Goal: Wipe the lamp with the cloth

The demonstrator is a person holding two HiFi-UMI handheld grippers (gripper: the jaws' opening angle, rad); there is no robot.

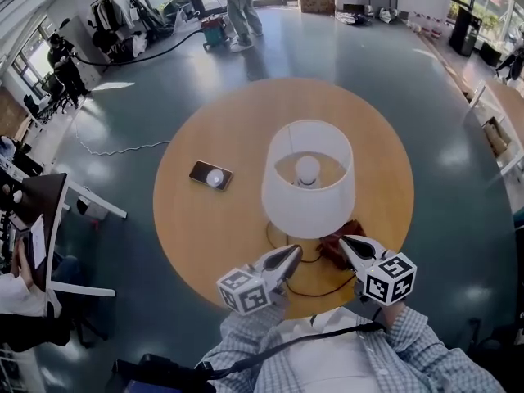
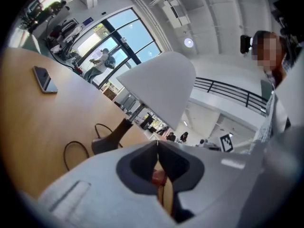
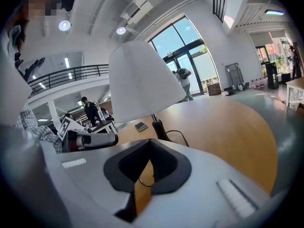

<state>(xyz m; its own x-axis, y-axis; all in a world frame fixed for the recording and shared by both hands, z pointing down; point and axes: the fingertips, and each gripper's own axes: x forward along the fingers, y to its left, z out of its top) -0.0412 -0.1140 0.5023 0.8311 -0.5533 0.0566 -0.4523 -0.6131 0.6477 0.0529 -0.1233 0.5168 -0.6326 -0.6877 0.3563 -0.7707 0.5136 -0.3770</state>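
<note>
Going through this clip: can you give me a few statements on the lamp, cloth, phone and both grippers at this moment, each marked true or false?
1. The lamp stands upright on the round table. True.
2. In the head view, the phone lies to the right of the lamp. False: it lies to the lamp's left.
3. The left gripper holds the cloth. False: its jaws are shut with nothing between them, and the cloth lies on the table by the lamp's base.
4. The right gripper is shut and holds nothing. True.
</note>
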